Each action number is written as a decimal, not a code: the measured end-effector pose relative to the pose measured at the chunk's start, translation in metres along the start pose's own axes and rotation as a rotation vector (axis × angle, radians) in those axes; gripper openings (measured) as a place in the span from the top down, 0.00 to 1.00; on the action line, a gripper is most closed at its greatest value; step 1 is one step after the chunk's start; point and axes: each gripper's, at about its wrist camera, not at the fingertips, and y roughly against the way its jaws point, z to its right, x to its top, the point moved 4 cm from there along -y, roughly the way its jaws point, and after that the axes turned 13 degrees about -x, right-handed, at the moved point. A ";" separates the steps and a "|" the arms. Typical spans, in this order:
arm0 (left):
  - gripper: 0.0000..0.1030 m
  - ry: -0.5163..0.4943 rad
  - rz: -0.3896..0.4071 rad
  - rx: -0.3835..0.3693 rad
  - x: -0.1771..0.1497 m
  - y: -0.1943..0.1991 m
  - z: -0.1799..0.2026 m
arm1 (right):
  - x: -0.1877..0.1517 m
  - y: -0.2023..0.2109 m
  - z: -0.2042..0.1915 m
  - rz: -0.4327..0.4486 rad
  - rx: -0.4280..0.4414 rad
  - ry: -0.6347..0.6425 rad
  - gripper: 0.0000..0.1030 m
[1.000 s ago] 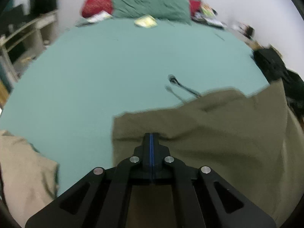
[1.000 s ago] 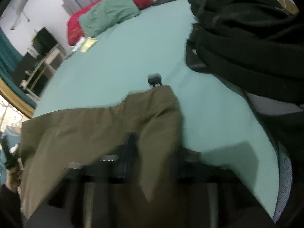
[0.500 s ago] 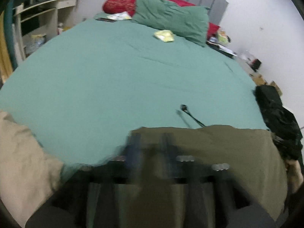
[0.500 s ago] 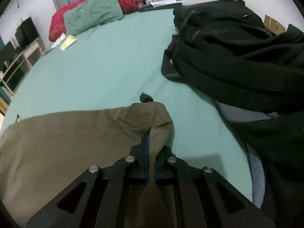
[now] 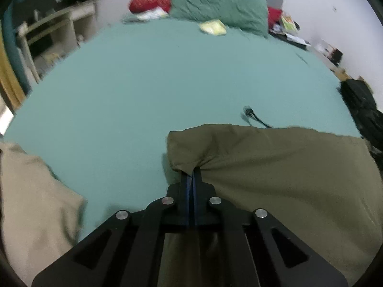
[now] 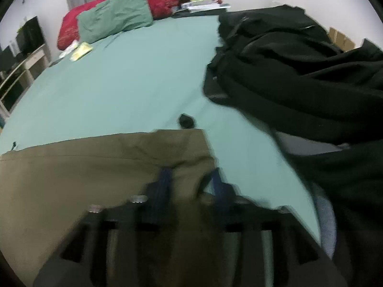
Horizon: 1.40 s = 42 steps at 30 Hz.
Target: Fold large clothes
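**Olive garment pinched on the left, released on the right**

We see the olive garment [image 5: 275,167] spread across the near edge of the green bed [image 5: 155,91]. Our left claw [image 5: 190,175] is clamped tight on the garment's bunched corner. Our right claw [image 6: 190,179] is opening, its blue fingers [image 6: 162,179] apart with the other corner lying loose between them. A black jacket [image 6: 299,76] lies heaped just beside it.

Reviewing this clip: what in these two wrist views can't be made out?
- Right wrist: right gripper motion-blurred, jaws opening; whether its pads still touch the olive-green garment between them is unclear.
- Left wrist: left gripper fingertips buried in bunched olive cloth.
- Both views: garment's near part cut off by the frame edge.
- Left wrist: beige cloth cropped, type unknown.
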 end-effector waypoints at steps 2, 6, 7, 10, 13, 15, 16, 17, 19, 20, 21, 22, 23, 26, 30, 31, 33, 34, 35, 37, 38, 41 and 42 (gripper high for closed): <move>0.95 0.001 -0.007 0.008 0.003 -0.001 -0.002 | -0.001 0.007 0.008 0.013 -0.030 -0.013 0.27; 0.81 0.038 0.004 0.022 0.006 0.004 -0.001 | -0.009 0.025 0.018 -0.002 0.003 -0.009 0.27; 0.72 0.040 0.005 0.011 0.006 0.009 0.002 | -0.014 0.033 0.020 -0.002 0.007 -0.004 0.27; 0.49 0.011 0.053 -0.017 -0.004 0.032 0.020 | -0.029 0.065 0.029 0.039 0.012 0.006 0.27; 0.46 0.020 0.062 -0.042 -0.031 0.061 0.027 | -0.051 0.091 0.045 0.059 0.035 -0.041 0.27; 0.45 0.074 0.071 -0.078 -0.050 0.079 0.029 | -0.073 0.102 0.058 0.049 0.051 -0.087 0.26; 0.41 0.103 0.081 -0.091 -0.060 0.087 0.029 | -0.086 0.105 0.064 0.037 0.057 -0.107 0.26; 0.38 0.139 0.090 -0.095 -0.076 0.097 0.027 | -0.098 0.109 0.070 0.024 0.067 -0.127 0.27; 0.36 0.180 0.095 -0.082 -0.098 0.107 0.022 | -0.123 0.117 0.082 0.003 0.095 -0.178 0.26; 0.36 0.201 0.094 -0.075 -0.111 0.110 0.019 | -0.133 0.120 0.086 -0.006 0.107 -0.208 0.26; 0.36 0.240 0.098 -0.071 -0.129 0.117 0.014 | -0.147 0.122 0.092 -0.021 0.138 -0.258 0.26; 0.35 0.263 0.098 -0.077 -0.139 0.120 0.011 | -0.158 0.123 0.096 -0.035 0.172 -0.296 0.26; 0.35 0.290 0.097 -0.085 -0.151 0.123 0.007 | -0.171 0.122 0.098 -0.060 0.222 -0.343 0.26; 0.35 0.347 0.120 -0.109 -0.176 0.135 0.000 | -0.198 0.120 0.099 -0.093 0.321 -0.444 0.27; 0.32 0.342 0.114 -0.159 -0.189 0.139 0.003 | -0.212 0.123 0.091 -0.090 0.386 -0.518 0.28; 0.32 0.343 0.094 -0.163 -0.191 0.135 0.005 | -0.213 0.123 0.086 -0.090 0.389 -0.517 0.32; 0.32 0.344 0.043 -0.169 -0.198 0.126 0.013 | -0.213 0.123 0.082 -0.092 0.384 -0.525 0.40; 0.32 0.323 0.036 -0.165 -0.200 0.123 0.019 | -0.214 0.123 0.080 -0.099 0.406 -0.546 0.48; 0.32 0.299 0.032 -0.152 -0.201 0.122 0.023 | -0.216 0.121 0.080 -0.105 0.415 -0.560 0.51; 0.35 0.246 0.000 -0.130 -0.204 0.110 0.030 | -0.216 0.120 0.079 -0.098 0.421 -0.564 0.67; 0.57 0.248 -0.021 -0.143 -0.205 0.105 0.030 | -0.216 0.121 0.077 -0.103 0.442 -0.562 0.74; 0.81 0.204 -0.042 -0.162 -0.203 0.100 0.040 | -0.209 0.133 0.073 -0.071 0.423 -0.506 0.82; 0.82 0.166 -0.032 -0.137 -0.201 0.104 0.045 | -0.206 0.138 0.075 -0.055 0.409 -0.489 0.83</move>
